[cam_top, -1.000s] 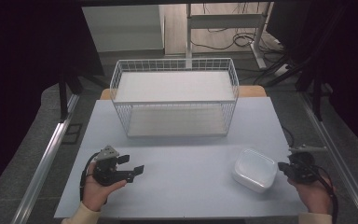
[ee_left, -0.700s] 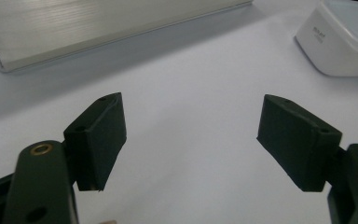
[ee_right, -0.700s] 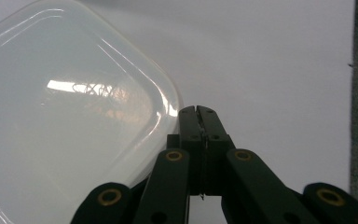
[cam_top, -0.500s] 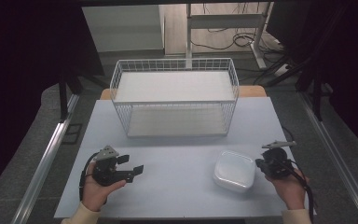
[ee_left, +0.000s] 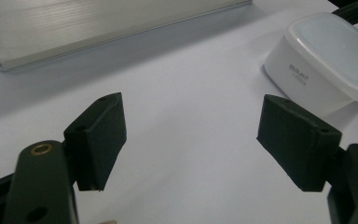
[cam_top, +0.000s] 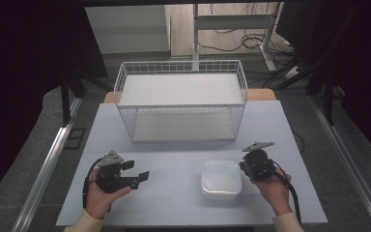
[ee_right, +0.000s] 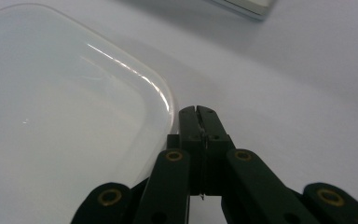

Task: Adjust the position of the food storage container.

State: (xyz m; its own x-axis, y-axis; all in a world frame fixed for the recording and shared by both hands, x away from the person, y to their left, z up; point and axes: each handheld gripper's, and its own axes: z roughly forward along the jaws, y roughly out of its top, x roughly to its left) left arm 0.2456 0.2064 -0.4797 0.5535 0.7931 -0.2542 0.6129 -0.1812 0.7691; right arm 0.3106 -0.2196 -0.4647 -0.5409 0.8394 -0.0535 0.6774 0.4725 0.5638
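A white lidded plastic container (cam_top: 221, 178) sits on the pale table (cam_top: 174, 154), front right of centre. My right gripper (cam_top: 244, 167) is shut with nothing between its jaws; its tip rests against the container's right side. The right gripper view has the closed jaws (ee_right: 198, 112) beside the container's rounded rim (ee_right: 65, 102). My left gripper (cam_top: 136, 170) is held at the front left, open and holding nothing, pointing right toward the container. Its pads (ee_left: 100, 135) stand wide apart in the left gripper view, with the container (ee_left: 326, 60) farther off at the upper right.
A white wire basket (cam_top: 181, 65) with a flat pale bottom stands at the back middle of the table. Bare tabletop lies between the two grippers and in front of the basket. Dark floor and metal rails flank the table.
My right gripper has moved left across the table, and the white container has slid left with it. The left gripper has stayed put.
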